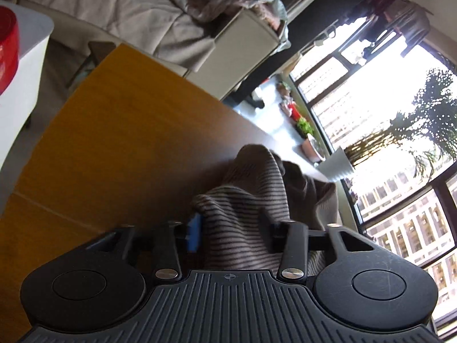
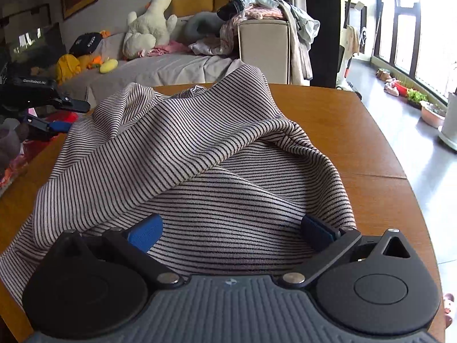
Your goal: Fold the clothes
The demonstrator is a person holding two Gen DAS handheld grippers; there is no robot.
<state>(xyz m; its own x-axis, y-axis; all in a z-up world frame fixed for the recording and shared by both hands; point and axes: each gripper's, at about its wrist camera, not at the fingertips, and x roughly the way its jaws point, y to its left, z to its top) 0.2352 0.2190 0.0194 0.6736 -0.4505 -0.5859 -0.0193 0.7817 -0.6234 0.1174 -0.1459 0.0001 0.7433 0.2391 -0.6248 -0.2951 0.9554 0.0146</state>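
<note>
A black-and-white striped garment [image 2: 182, 148] lies crumpled on the round wooden table [image 2: 371, 143], one fold raised like a tent toward the far edge. My right gripper [image 2: 231, 234] stands open over its near part. Its blue pads [image 2: 145, 233] are wide apart, striped cloth lies between them, and a fold drapes over the right pad. My left gripper [image 1: 237, 228] has a bunch of the striped garment [image 1: 245, 200] between its fingers; one blue pad [image 1: 194, 234] shows and the other is hidden. In the right wrist view the left gripper [image 2: 72, 115] sits at the garment's left edge, jaws apart.
Behind the table stands a grey sofa [image 2: 171, 65] with plush toys and a heap of clothes [image 2: 257, 11] on its arm. A white stand with a red object [image 1: 8, 51] is at the left. Plant pots [image 2: 431, 114] line the floor by the window.
</note>
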